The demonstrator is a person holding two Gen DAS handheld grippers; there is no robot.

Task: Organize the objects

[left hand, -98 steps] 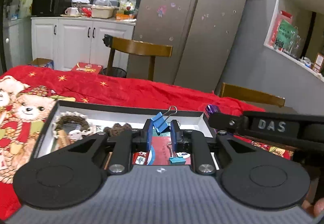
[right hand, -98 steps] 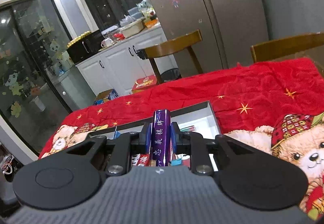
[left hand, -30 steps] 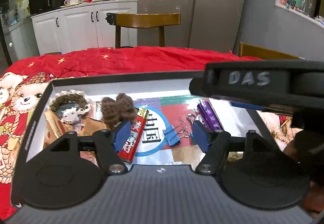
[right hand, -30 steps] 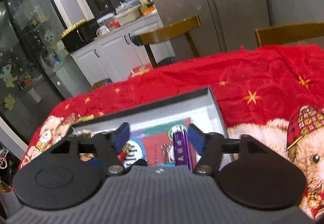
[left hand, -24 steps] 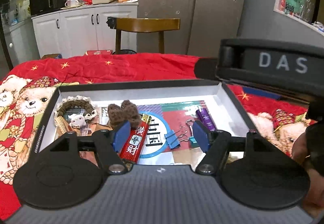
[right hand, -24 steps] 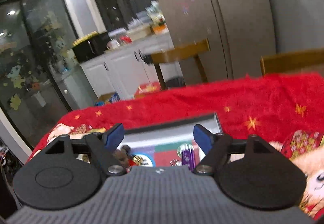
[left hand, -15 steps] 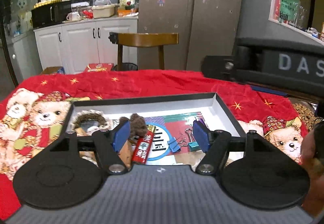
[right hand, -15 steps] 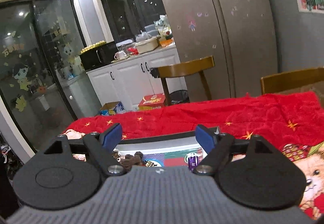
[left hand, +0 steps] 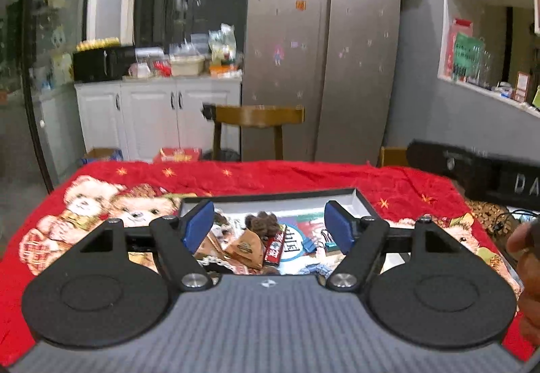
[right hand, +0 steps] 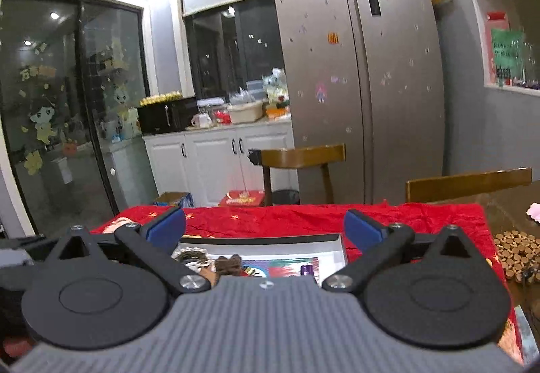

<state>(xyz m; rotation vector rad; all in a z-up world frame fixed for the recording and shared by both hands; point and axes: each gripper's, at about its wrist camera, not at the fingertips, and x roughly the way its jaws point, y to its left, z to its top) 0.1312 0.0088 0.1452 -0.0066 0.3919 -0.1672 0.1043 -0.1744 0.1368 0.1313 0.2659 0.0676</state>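
A shallow black-rimmed box (left hand: 276, 194) with a white inside lies on the red bear-print cloth (left hand: 101, 204). In it lie a brown knitted bow (left hand: 261, 221), a red wrapped bar (left hand: 275, 246), blue binder clips (left hand: 312, 243), a tan packet (left hand: 244, 246) and a purple tube (right hand: 306, 269). My left gripper (left hand: 270, 226) hangs above and in front of the box, its jaws opening, nothing between them. My right gripper (right hand: 265, 228) is also raised over the box (right hand: 260, 239), its jaws opening wide and holding nothing. The right gripper's black body (left hand: 479, 170) shows at the left view's right edge.
Two wooden chairs (right hand: 303, 155) (right hand: 469, 184) stand behind the table. A steel fridge (left hand: 324, 45) and white cabinets (left hand: 158, 116) fill the back. A pile of small brown discs (right hand: 516, 251) lies right of the cloth. A hand (left hand: 526, 248) shows at the right.
Both grippers let go of the blue clip and the purple tube, which now lie in the box. Both have risen and drawn back, and their jaws have spread wider.
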